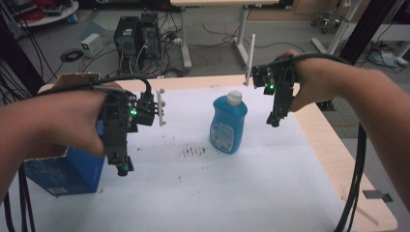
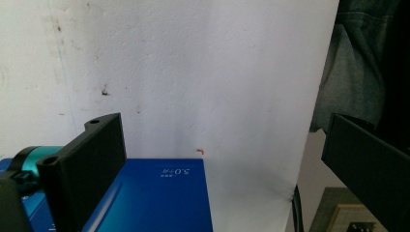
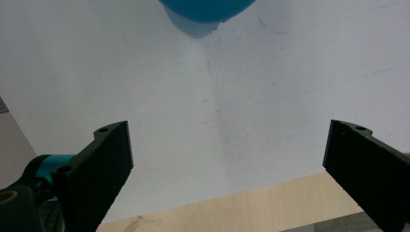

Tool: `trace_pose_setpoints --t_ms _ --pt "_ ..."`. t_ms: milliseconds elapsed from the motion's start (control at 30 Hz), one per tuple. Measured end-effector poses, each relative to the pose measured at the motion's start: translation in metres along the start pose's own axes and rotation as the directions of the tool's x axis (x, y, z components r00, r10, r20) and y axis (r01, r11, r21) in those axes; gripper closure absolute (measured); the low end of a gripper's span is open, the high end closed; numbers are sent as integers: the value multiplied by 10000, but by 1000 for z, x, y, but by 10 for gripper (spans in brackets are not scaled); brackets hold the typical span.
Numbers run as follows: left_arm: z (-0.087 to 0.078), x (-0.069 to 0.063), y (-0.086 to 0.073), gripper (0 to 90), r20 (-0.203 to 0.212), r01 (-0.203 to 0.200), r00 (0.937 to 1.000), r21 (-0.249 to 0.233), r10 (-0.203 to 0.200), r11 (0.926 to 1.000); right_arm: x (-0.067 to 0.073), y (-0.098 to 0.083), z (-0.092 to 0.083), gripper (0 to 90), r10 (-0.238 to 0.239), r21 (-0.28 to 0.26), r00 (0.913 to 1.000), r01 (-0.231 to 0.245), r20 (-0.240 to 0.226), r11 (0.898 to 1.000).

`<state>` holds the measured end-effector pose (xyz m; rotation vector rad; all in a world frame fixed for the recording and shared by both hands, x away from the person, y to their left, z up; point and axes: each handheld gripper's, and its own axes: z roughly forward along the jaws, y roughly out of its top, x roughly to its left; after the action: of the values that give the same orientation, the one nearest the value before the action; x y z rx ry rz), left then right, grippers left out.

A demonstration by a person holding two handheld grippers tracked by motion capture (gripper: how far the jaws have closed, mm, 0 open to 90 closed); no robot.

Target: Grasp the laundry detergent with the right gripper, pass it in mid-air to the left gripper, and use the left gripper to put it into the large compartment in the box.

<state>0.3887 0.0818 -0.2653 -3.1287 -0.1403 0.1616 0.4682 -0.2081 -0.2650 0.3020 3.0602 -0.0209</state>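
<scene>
A blue bottle (image 1: 228, 123) with a white cap stands upright near the middle of the white sheet (image 1: 241, 193) that covers the table (image 1: 338, 159), between the two grippers and apart from both. The left gripper (image 1: 123, 166) hangs above the sheet's left side, held in the person's left hand (image 1: 72, 118); in the left gripper view its jaws stand wide apart with nothing between them, over the sheet and the top of a blue box (image 2: 159, 198). That box (image 1: 67, 171) sits at the left edge of the sheet, just under and behind the left hand, with an open cardboard flap (image 1: 77, 78) rising behind it. The right gripper (image 1: 274, 120) hangs to the right of the bottle, above the sheet's far right part, gripped by the right hand (image 1: 314, 82). In the right gripper view its jaws are likewise spread and empty, with the bottle's rounded blue base (image 3: 205, 12) at the top edge and the table's wooden rim (image 3: 251, 208) below. Dark smudges (image 1: 193, 151) mark the sheet in front of the bottle.
</scene>
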Motion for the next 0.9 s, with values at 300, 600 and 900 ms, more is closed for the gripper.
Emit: trace_pose_setpoints --t_ms 300,600,900 --pt "0 0 1 18 16 -46 10000 25 46 10000 0 -2 -1 27 88 4 10000 -88 12 10000" --pt "-2 -2 -2 18 -24 60 10000 46 -59 10000 0 0 0 27 78 -12 10000 -78 11 10000" --pt "-2 -2 -4 18 -59 126 9999 68 -126 9999 1 0 -2 27 139 -107 9999 -139 23 9998"
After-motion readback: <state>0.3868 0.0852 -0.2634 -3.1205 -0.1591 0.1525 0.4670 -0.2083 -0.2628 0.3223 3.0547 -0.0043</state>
